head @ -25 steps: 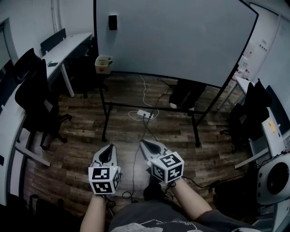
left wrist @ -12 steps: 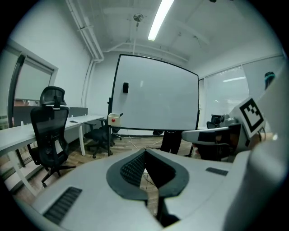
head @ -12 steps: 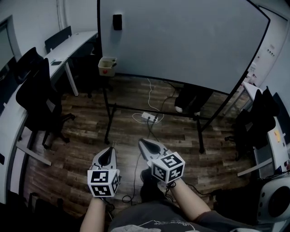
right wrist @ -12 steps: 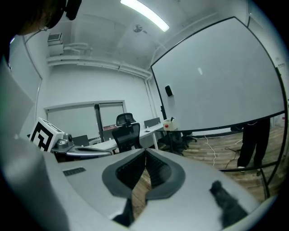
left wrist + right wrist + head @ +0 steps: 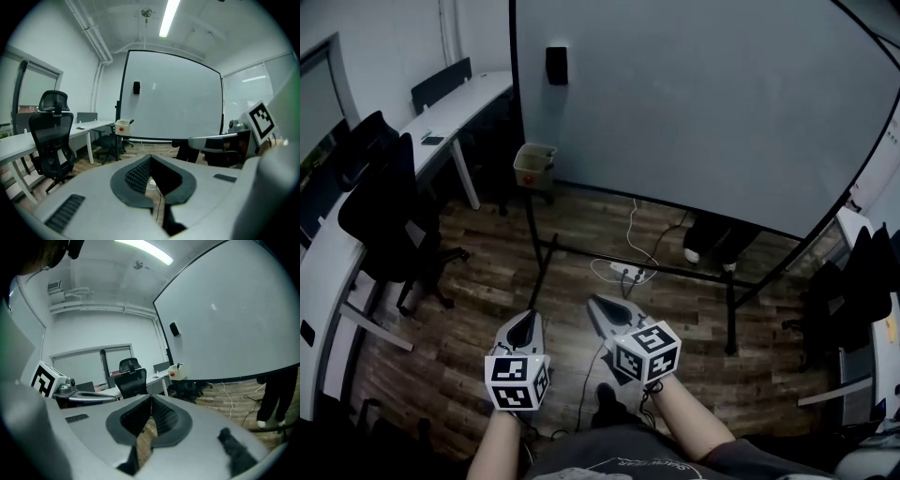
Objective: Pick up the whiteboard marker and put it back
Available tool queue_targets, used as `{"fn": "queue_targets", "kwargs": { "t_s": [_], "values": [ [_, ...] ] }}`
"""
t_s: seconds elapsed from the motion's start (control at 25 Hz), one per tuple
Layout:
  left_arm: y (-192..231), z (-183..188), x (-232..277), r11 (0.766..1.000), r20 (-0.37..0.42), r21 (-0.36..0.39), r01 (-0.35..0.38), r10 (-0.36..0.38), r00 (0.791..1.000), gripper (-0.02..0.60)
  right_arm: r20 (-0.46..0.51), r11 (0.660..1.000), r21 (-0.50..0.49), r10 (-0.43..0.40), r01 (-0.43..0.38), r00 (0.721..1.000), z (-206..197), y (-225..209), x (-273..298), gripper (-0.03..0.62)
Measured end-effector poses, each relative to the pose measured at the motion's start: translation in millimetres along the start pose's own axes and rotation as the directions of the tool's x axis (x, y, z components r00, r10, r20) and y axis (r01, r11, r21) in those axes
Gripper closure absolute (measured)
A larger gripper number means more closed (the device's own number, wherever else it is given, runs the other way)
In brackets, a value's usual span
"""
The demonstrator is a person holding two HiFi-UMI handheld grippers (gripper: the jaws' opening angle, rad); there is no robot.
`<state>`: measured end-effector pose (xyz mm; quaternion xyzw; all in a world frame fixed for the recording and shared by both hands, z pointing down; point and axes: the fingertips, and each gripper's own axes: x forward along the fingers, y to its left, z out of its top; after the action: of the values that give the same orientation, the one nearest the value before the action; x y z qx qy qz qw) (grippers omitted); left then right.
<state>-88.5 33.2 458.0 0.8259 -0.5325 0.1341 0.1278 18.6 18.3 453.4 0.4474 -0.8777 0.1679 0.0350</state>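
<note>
The whiteboard (image 5: pixel 703 103) stands on its frame ahead of me. A small cream box (image 5: pixel 534 162) with a red dot hangs at its lower left corner. In the left gripper view a dark marker (image 5: pixel 131 121) sticks out of this box (image 5: pixel 123 127); the right gripper view shows the marker (image 5: pixel 179 365) too. A black eraser (image 5: pixel 556 65) clings to the board. My left gripper (image 5: pixel 523 320) and right gripper (image 5: pixel 597 302) are held side by side low over the floor, well short of the board. Both have their jaws together and empty.
Black office chairs (image 5: pixel 386 211) and a long white desk (image 5: pixel 457 105) line the left side. A power strip with cables (image 5: pixel 623 273) lies on the wooden floor under the board. A person's dark legs (image 5: pixel 712 236) show behind the board. Another chair (image 5: pixel 853 286) stands at the right.
The whiteboard and its box have drawn nearer and larger in the head view as I move forward. Both grippers stay side by side and shut.
</note>
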Motion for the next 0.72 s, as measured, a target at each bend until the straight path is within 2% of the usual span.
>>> {"fn": "queue_targets", "kwargs": {
  "t_s": [0.4,0.72],
  "values": [
    [1.4,38.0,81.2,0.997,0.023,-0.015,-0.075,0.075,0.997,0.568,-0.008,0.998,-0.006,0.059,-0.059,0.998,30.7,-81.5,49.0,0.571],
    [5.2,50.8,106.0,0.992,0.038,-0.027,-0.125,0.126,0.991,0.568,-0.009,0.995,-0.012,0.104,-0.104,0.995,42.1,-106.4,69.1,0.571]
  ]
}}
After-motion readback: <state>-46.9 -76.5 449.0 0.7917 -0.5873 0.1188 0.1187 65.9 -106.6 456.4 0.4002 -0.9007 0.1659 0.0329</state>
